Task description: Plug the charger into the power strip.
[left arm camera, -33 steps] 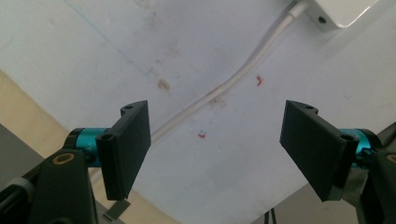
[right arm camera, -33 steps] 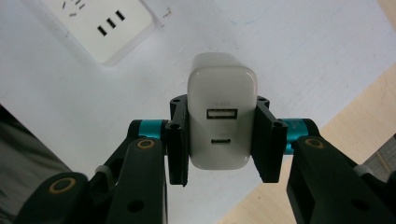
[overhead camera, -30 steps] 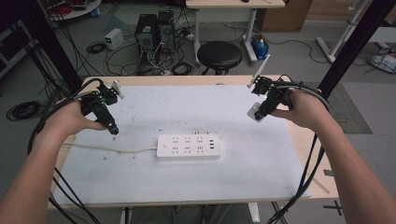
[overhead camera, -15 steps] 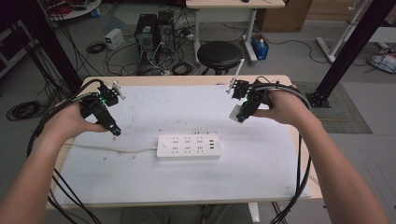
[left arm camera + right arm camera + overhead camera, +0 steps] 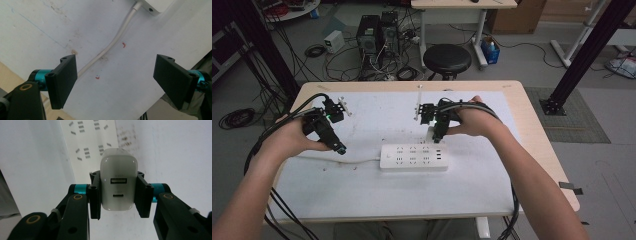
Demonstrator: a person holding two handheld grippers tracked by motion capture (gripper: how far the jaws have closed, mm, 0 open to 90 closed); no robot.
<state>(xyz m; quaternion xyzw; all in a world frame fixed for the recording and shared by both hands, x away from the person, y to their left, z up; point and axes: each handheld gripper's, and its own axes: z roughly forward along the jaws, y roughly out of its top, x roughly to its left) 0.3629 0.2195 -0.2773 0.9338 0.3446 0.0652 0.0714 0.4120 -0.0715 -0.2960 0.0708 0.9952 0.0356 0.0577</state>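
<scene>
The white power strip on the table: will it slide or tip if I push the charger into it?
The flat white plastic power strip probably won't tip. It may slide on the smooth white table. Its thin cord likely flexes, offering little restraint.

Black round stool (image 5: 447, 57) beyond the jaws, computer towers (image 5: 377, 32) amid tangled floor cables, blue bottle (image 5: 490, 50) nearby

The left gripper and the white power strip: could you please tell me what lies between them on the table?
In the high view, only the strip's white cable crosses the white tabletop between the left gripper and the white power strip.
</scene>
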